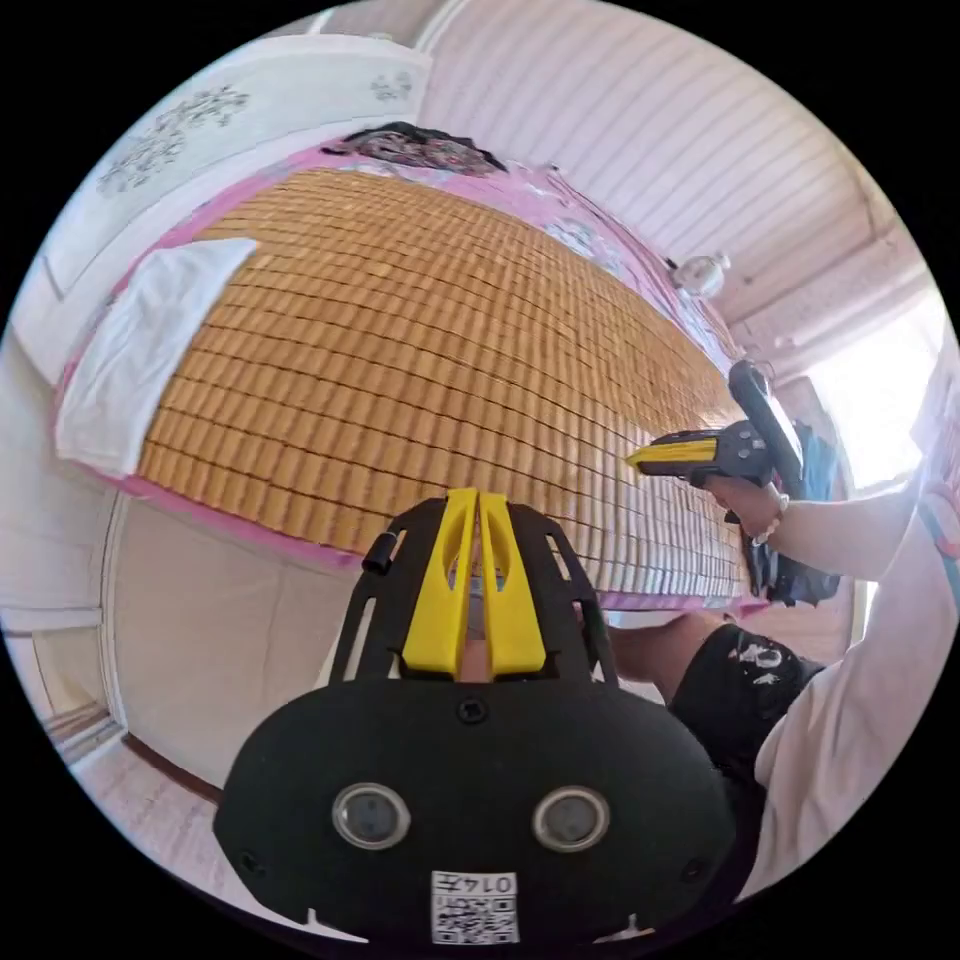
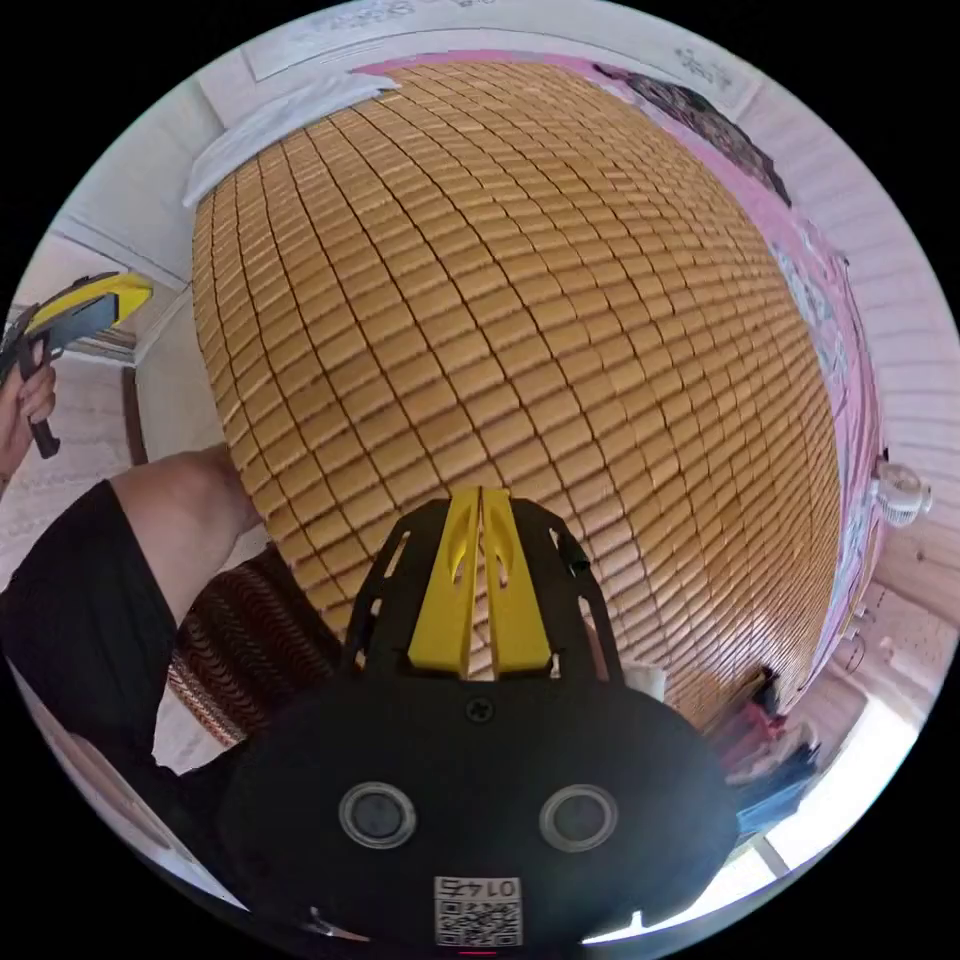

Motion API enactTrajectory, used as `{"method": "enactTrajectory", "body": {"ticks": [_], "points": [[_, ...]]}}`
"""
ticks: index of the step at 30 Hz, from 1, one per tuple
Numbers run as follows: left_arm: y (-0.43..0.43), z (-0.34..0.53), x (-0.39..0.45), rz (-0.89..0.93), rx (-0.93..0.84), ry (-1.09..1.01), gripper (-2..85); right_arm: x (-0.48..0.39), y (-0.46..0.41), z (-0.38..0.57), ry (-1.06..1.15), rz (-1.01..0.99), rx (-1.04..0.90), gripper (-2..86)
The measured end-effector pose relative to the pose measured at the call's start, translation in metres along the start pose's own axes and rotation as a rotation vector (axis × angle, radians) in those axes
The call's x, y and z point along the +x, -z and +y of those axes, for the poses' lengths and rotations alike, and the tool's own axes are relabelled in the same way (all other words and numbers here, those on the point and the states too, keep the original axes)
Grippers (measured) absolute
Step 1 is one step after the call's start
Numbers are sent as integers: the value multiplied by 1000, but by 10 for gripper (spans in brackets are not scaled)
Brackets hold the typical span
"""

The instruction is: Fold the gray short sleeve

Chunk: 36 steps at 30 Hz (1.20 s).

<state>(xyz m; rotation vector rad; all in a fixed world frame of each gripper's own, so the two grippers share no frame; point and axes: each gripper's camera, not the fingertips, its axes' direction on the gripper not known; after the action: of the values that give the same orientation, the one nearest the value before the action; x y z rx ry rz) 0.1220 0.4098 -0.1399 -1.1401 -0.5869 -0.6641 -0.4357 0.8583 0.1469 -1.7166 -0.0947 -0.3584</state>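
My left gripper (image 1: 477, 497) is shut with nothing between its yellow jaws, held over the near edge of a bed covered by a bamboo mat (image 1: 420, 340). My right gripper (image 2: 480, 493) is also shut and empty, hovering above the same bamboo mat (image 2: 520, 300). The right gripper (image 1: 636, 458) appears at the right of the left gripper view, held in a hand above the mat. The left gripper (image 2: 138, 288) appears at the left edge of the right gripper view. A white folded cloth (image 1: 150, 340) (image 2: 280, 120) lies at one corner of the bed.
A dark patterned cloth (image 1: 420, 145) (image 2: 700, 115) lies at the bed's far end on the pink sheet (image 1: 560, 200). The person's knee (image 2: 190, 500) and black shorts (image 1: 740, 680) are beside the bed. A small fan (image 1: 700, 272) (image 2: 900, 495) stands by the wall.
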Motion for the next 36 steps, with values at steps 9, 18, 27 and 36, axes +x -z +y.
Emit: {"method": "enactTrajectory", "body": {"ticks": [9, 18, 27, 36], "points": [[-113, 10, 228, 181, 19, -484, -10, 113, 57, 223, -332, -36, 28, -10], [-142, 65, 319, 252, 1, -781, -10, 207, 169, 457, -1021, 19, 254, -9], [-86, 125, 444, 181, -125, -1071, -9, 221, 327, 704, -1354, 193, 751, -7], [-77, 93, 557, 191, 61, -1019, 59, 298, 378, 873, -1744, 112, 907, 109]]}}
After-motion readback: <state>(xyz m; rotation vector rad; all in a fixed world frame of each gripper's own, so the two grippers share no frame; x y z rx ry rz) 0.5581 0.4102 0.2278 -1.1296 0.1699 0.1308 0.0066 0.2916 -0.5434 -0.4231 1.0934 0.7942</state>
